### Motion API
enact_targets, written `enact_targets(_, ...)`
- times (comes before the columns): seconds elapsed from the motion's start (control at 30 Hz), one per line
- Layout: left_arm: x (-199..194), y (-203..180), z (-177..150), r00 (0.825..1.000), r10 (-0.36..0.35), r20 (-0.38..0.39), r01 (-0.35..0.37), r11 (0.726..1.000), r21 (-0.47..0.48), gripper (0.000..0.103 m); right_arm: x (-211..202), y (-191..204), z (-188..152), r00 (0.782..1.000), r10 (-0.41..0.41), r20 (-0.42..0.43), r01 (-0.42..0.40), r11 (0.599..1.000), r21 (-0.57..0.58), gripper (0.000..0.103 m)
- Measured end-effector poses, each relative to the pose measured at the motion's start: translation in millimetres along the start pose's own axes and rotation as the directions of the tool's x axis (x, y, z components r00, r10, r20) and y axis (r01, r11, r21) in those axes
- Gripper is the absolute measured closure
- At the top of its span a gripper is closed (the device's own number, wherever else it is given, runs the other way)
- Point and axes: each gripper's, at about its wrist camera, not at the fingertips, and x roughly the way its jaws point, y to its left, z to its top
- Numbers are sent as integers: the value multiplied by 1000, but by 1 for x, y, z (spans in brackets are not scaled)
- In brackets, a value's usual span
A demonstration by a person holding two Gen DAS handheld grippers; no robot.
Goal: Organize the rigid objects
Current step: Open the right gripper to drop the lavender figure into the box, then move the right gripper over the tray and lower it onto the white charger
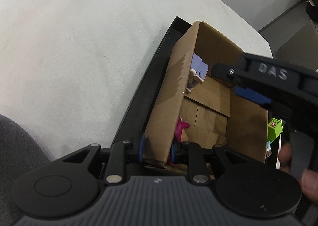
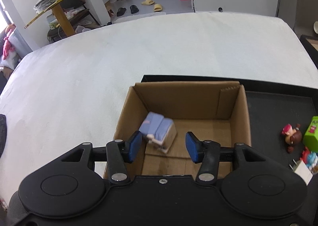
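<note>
An open cardboard box (image 1: 169,96) (image 2: 178,98) stands in a black tray (image 1: 151,86) (image 2: 278,110). My left gripper (image 1: 157,149) is shut on the box's near wall, one blue pad on each side. A lilac-and-blue figurine (image 2: 157,128) (image 1: 198,68) lies blurred on the box floor, touching neither pad. Above it my right gripper (image 2: 164,146) (image 1: 236,82) hangs open over the box, with nothing held. A pink toy (image 1: 180,126) sits inside the box by the gripped wall.
On the tray right of the box lie a green carton (image 2: 312,133) (image 1: 275,129), a red-hatted figurine (image 2: 292,134) and a blue toy (image 2: 310,158). The tray rests on a wide white padded surface (image 2: 119,56). A hand (image 1: 286,156) holds the right gripper.
</note>
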Motion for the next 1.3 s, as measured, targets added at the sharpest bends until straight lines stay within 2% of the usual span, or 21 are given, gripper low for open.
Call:
enact_targets(0.2,-1,-2,-2,1000,7,3,-7,1000,7,80,-9,-3,-8,1000,8,-10,-8,1000,7,47)
enact_targets(0.4,-1,-4,-3,1000,14,6,-14,1000,7,80,-18,-10,-17,999,17,-34,-16,999,30,39)
enact_targets(0.63,0,-8,-1,1000,28,-1,-28,999,21,80,-38,-22,-21,1000,12,-14,-11,999,51,37)
enact_targets(0.73,0,-9,-3,1000,29,10,-29,999,28,80,-49,-29,-22,1000,13,8,-13,998,58,33)
enact_targets(1.03,-1,-14,-5,998,55,31,-57,997,58,81,-65,-52,-29,999,3,46,-6,997,77,32)
enact_targets(1.13,1,-15,-5,997,64,35,-66,996,60,82,-71,-63,-32,997,-30,77,23,995,96,32)
enact_targets(1.3,0,-15,-7,997,69,42,-72,996,60,83,-72,-89,-40,995,-59,77,48,990,131,32)
